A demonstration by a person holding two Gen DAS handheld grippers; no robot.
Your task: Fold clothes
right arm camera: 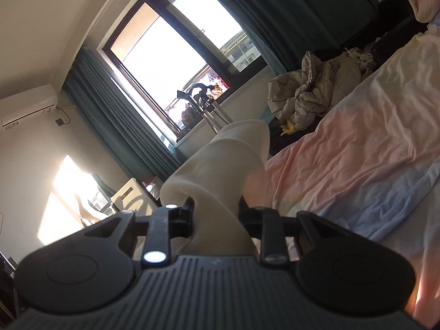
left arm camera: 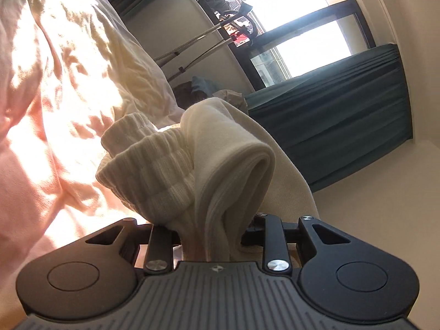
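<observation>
A cream white garment [left arm camera: 220, 159] with a ribbed cuff or hem [left arm camera: 148, 165] is bunched up in my left gripper [left arm camera: 211, 233], which is shut on it and holds it above the bed. The fingertips are hidden by the cloth. In the right wrist view the same cream garment [right arm camera: 220, 170] folds over my right gripper [right arm camera: 214, 220], which is shut on it and also lifted off the bed. Both views are tilted.
A bed with a pink, white and pale blue sheet [right arm camera: 357, 143] lies below, sunlit in the left wrist view [left arm camera: 55, 96]. A heap of grey clothes [right arm camera: 310, 88] sits at the bed's far end. A window [right arm camera: 170, 55], teal curtains [left arm camera: 343, 110] and a metal stand [left arm camera: 192, 44] are behind.
</observation>
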